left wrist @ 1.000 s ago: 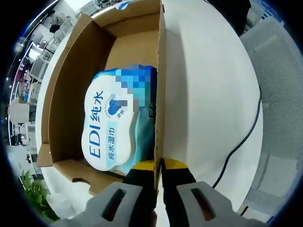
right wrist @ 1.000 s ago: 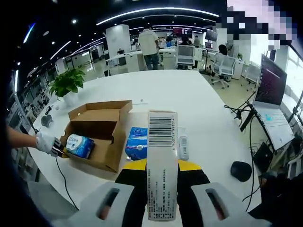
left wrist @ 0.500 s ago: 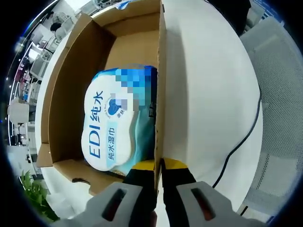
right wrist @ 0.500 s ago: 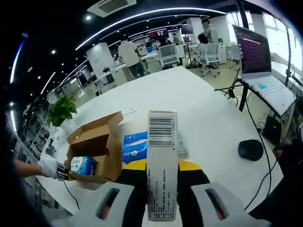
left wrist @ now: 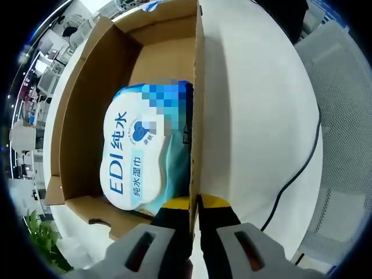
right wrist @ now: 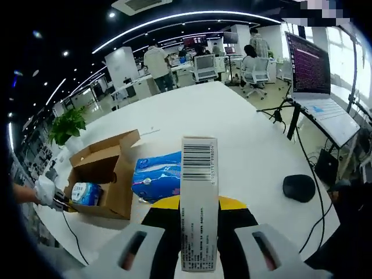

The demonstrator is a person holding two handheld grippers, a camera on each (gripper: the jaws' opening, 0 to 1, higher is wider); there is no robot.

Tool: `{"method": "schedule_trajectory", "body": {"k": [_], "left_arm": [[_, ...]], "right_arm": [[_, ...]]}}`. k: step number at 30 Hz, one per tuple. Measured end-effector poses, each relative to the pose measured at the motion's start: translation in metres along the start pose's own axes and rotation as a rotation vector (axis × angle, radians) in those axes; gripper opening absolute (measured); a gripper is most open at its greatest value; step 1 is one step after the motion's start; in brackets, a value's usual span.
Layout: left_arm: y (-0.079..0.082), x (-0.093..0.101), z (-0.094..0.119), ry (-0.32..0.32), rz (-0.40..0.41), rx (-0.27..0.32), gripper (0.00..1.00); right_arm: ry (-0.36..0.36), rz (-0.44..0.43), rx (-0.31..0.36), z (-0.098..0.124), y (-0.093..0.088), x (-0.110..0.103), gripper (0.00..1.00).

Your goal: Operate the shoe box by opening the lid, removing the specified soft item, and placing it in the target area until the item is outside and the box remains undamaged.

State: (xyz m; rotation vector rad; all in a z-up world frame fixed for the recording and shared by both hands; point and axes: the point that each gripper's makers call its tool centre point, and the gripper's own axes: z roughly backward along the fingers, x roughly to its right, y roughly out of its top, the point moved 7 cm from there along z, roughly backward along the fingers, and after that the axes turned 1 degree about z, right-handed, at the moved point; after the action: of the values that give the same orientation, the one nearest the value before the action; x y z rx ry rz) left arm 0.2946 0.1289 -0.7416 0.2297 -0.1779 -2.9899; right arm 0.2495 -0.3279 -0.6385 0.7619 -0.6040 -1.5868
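Note:
The open cardboard shoe box (left wrist: 157, 58) lies on the white table, and a white and blue wet-wipes pack (left wrist: 136, 154) rests inside it. My left gripper (left wrist: 195, 202) is shut on the box's right side wall, one jaw inside and one outside. In the right gripper view, the same box (right wrist: 102, 171) stands at the left with the wipes pack (right wrist: 86, 193) in it, and a gloved hand holds the left gripper (right wrist: 61, 201) at its near end. My right gripper (right wrist: 197, 204) is shut on a narrow white carton with a barcode (right wrist: 198, 192), held above the table.
A blue soft pack (right wrist: 158, 177) lies on the table just right of the box. A black mouse (right wrist: 299, 187) sits at the right, a laptop (right wrist: 317, 75) beyond it, a plant (right wrist: 67, 125) at the far left. A black cable (left wrist: 296, 174) crosses the table.
The right gripper view has shifted nearer to the table, so the box and the blue pack look larger. The carton stays gripped. The left gripper view is unchanged.

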Motion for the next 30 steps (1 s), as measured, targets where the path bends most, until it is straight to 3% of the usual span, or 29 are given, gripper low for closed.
{"method": "schedule_trajectory", "body": {"k": [5,15,19,30], "left_arm": [[0.0,0.0,0.0,0.001,0.001,0.001,0.02],[0.001,0.0,0.0,0.0,0.003,0.0,0.02],[0.001,0.0,-0.001,0.0,0.004,0.0,0.02],[0.001,0.0,-0.001,0.004,0.007,0.001,0.02]], "right_arm": [[0.023,0.078,0.03,-0.007,-0.007,-0.004,0.18],[0.023,0.152,-0.044,-0.025,-0.013,0.006,0.18],[0.013,0.168,-0.129,-0.032,-0.017,0.012,0.18],[0.019,0.186,-0.169,-0.045,-0.032,0.011,0.18]]}}
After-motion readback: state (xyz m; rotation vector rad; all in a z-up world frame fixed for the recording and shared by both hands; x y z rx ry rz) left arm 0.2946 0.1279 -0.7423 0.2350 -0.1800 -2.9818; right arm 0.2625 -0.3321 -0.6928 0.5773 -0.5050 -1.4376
